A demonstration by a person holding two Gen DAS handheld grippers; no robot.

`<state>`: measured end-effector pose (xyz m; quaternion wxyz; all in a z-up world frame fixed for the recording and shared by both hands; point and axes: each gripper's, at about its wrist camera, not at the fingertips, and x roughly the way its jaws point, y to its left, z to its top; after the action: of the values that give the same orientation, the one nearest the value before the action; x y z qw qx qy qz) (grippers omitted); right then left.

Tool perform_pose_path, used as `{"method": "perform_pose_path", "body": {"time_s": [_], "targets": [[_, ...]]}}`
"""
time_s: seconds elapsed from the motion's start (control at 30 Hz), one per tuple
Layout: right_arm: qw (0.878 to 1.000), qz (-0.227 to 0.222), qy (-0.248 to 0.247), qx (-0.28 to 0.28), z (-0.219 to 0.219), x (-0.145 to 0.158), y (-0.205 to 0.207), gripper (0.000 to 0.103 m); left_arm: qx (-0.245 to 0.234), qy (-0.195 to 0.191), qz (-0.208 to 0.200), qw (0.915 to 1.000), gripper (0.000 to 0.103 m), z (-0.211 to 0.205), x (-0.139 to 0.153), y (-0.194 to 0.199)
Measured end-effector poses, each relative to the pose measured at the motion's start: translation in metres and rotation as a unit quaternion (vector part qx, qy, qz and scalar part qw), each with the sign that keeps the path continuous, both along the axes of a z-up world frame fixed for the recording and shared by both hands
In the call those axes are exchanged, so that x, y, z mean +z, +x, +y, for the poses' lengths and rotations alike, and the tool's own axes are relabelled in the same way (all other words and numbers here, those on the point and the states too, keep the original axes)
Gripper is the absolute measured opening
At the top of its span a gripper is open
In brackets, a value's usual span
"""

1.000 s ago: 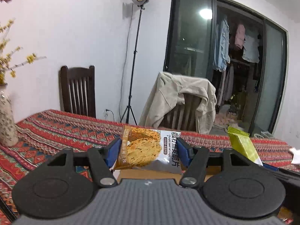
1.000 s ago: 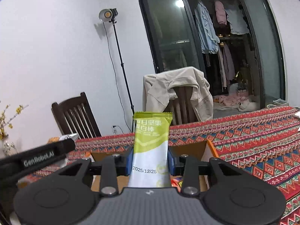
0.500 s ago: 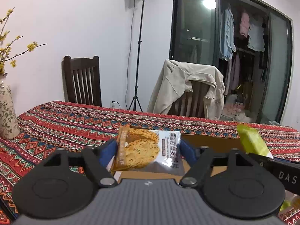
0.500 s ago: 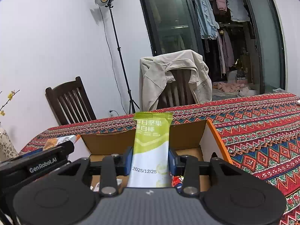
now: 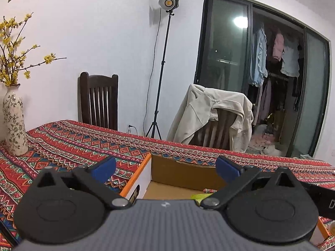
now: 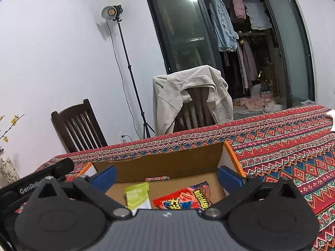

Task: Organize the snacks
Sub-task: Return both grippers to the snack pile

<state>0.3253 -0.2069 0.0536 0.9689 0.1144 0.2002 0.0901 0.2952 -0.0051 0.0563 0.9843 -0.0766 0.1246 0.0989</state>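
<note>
Snacks lie in the box [image 6: 167,163]: a green bar [image 6: 137,195] and red pack [image 6: 184,197] just beyond the right gripper [image 6: 166,174], jaws apart and empty. The left gripper [image 5: 165,167], likewise spread, hovers over the box, apparently for dropping.

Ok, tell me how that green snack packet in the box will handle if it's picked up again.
The green packet looks thin and flat, so probably light and floppy. Its glossy wrapper may slip. It leans in the cardboard box beside a red packet, so it could topple.
</note>
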Motion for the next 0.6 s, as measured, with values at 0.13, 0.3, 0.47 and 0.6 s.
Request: {"method": "perform_pose_path", "body": {"time_s": [0.13, 0.3, 0.47, 0.6], "targets": [[1.0, -0.005, -0.005, 0.001, 0.001, 0.006, -0.009, 0.103, -0.003, -0.004, -0.006, 1.0, 0.103, 0.0, 0.008, -0.01], [1.0, -0.017, -0.008, 0.007, 0.002, 0.016, -0.023, 0.103, 0.011, 0.003, 0.002, 0.9999, 0.103, -0.003, 0.024, -0.023], [0.999, -0.041, -0.009, 0.011, -0.001, 0.039, -0.046, 0.103, -0.001, -0.02, -0.005, 0.9998, 0.103, 0.002, 0.051, -0.051], [0.998, -0.06, -0.002, 0.03, -0.004, 0.057, -0.072, 0.103, -0.017, -0.021, -0.013, 0.9995, 0.103, 0.009, 0.064, -0.075]]}}
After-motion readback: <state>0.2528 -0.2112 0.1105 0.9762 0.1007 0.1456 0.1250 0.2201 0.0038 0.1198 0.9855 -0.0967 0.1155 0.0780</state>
